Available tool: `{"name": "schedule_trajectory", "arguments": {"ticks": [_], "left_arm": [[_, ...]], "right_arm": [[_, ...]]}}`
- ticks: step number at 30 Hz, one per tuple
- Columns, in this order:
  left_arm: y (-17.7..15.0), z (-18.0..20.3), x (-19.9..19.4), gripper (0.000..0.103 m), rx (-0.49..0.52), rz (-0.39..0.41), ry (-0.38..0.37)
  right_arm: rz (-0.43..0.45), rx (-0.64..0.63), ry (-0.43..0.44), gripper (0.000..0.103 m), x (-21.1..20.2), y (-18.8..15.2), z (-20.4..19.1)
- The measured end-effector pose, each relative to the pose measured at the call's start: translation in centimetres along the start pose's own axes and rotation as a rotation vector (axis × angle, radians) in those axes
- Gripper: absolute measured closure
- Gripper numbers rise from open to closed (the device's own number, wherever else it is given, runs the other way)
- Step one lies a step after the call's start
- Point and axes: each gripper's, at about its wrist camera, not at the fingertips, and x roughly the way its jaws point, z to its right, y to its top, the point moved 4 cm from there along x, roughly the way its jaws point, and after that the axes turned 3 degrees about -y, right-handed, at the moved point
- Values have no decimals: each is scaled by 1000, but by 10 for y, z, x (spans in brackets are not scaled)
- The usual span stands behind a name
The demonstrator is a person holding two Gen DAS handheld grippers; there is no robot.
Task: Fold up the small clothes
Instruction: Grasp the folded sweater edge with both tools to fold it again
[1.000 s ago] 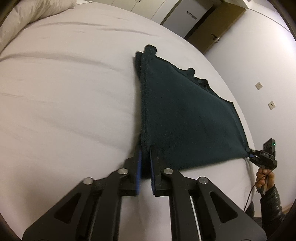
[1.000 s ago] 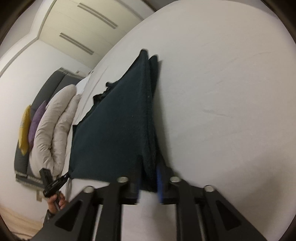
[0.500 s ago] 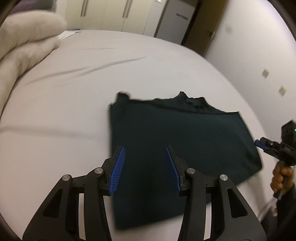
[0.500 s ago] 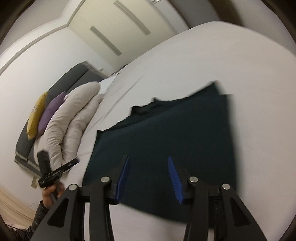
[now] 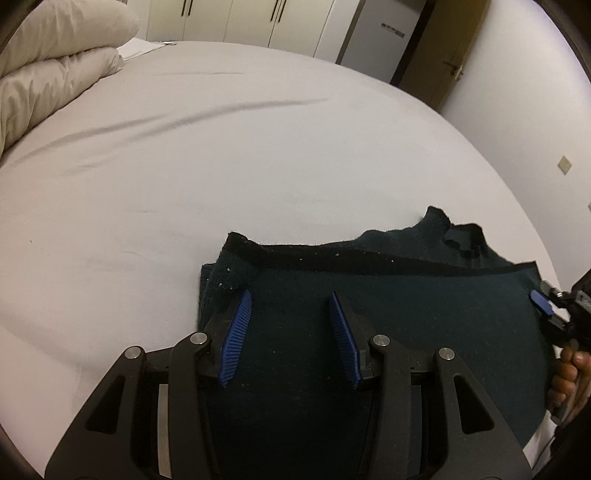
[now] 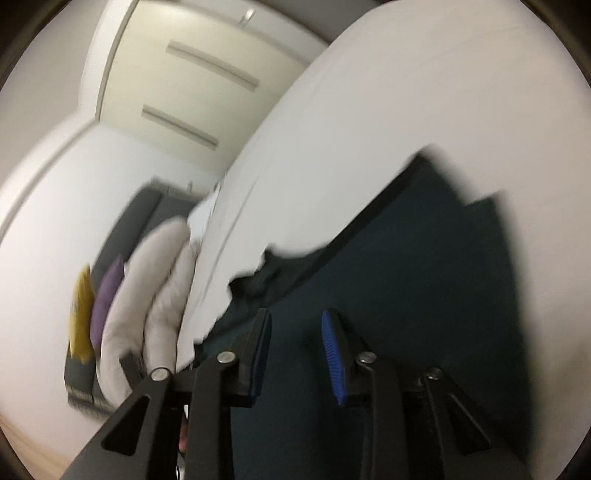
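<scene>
A dark green knit garment lies folded flat on the white bed, its collar at the far right edge. My left gripper is open and empty, hovering above the garment's left part. My right gripper is open and empty above the same garment; this view is blurred. The right gripper's blue tip and the hand holding it show at the right edge of the left wrist view.
A folded white duvet lies at the bed's far left. Wardrobe doors and a wooden door stand behind. Yellow and purple cushions sit on a dark sofa by the wall.
Both grippers let go of the garment's edge, opened and lifted away. The garment now lies flat on the bed, and both cameras look down on it from above.
</scene>
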Motion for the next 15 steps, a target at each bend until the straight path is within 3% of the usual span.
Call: {"name": "schedule_trajectory", "arguments": {"ticks": [2, 3, 6, 8, 9, 11, 15], "left_arm": [[-1, -4, -1, 60, -18, 11, -13], [-1, -5, 0, 60, -23, 13, -18], [-5, -7, -3, 60, -30, 19, -26], [-5, -9, -4, 60, -42, 21, -37], [-5, -8, -3, 60, -45, 22, -39], [-5, -8, -3, 60, -48, 25, -41], [-6, -8, -4, 60, -48, 28, -43]], "right_arm": [[56, 82, -15, 93, -12, 10, 24], [82, 133, -4, 94, -19, 14, 35], [196, 217, -69, 83, -51, 24, 57], [251, 246, -97, 71, -72, 25, 60], [263, 233, -102, 71, -80, 23, 53], [255, 143, -38, 70, -86, 15, 25], [129, 22, 55, 69, -58, -8, -24]]}}
